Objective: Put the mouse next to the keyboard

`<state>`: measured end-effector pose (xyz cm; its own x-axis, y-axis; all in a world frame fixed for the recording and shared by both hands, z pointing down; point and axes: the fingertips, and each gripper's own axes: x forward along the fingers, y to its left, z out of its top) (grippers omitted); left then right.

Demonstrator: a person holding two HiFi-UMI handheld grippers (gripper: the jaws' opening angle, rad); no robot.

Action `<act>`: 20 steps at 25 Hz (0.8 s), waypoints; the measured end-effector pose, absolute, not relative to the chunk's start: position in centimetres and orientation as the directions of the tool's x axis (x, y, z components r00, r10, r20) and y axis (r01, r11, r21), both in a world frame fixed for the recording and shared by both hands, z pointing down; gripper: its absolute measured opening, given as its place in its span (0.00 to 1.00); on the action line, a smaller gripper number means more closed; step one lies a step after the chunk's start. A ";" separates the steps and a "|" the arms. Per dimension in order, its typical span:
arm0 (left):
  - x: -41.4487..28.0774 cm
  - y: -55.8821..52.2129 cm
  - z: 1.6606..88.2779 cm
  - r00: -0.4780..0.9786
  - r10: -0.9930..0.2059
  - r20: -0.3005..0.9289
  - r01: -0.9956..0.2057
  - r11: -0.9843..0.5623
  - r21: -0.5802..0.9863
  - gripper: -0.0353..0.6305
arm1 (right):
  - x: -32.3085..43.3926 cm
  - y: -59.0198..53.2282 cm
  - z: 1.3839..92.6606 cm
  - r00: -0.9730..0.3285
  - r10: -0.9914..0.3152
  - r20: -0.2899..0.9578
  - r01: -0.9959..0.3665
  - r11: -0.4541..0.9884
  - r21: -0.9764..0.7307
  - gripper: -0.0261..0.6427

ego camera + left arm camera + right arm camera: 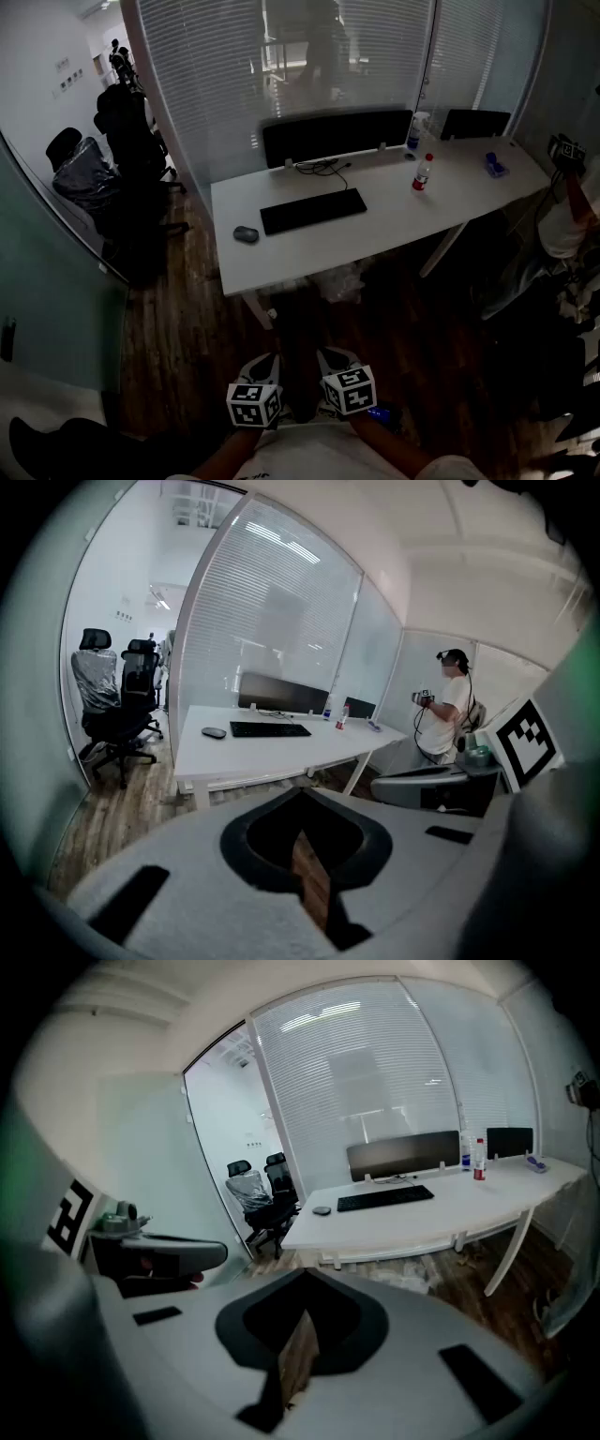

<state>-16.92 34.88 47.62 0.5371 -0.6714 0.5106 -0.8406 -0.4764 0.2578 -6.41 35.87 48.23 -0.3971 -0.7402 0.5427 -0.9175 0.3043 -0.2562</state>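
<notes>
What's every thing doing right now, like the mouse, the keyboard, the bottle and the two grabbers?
keyboard: lying flat on the desk.
mouse: on the desk, left of the keyboard, not touching it.
bottle: standing upright, red cap on.
left gripper: shut, holding nothing, away from the desk.
right gripper: shut, holding nothing, away from the desk.

Shows a white counter on wooden floor, backed by black divider panels. Bears an upright red-capped bottle near a spray bottle, a blue item toward the right end, tangled cable. Finds black office chairs off left.
</notes>
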 end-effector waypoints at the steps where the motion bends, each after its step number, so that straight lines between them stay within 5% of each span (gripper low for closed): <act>1: -16.5 34.9 47.6 0.534 -0.676 0.508 -0.843 -0.472 0.259 0.06 | -5.9 35.9 48.2 -0.395 -0.740 0.544 -0.918 0.306 -0.251 0.04; 20: -12.0 31.9 48.5 0.522 -0.683 0.511 -0.852 -0.449 0.269 0.06 | -1.5 33.3 49.3 -0.410 -0.728 0.550 -0.912 0.314 -0.264 0.04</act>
<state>-12.03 31.86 48.49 0.5217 -0.6828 0.5115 -0.8519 -0.4493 0.2691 -1.54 33.28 49.28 -0.4101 -0.7278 0.5497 -0.9118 0.3145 -0.2639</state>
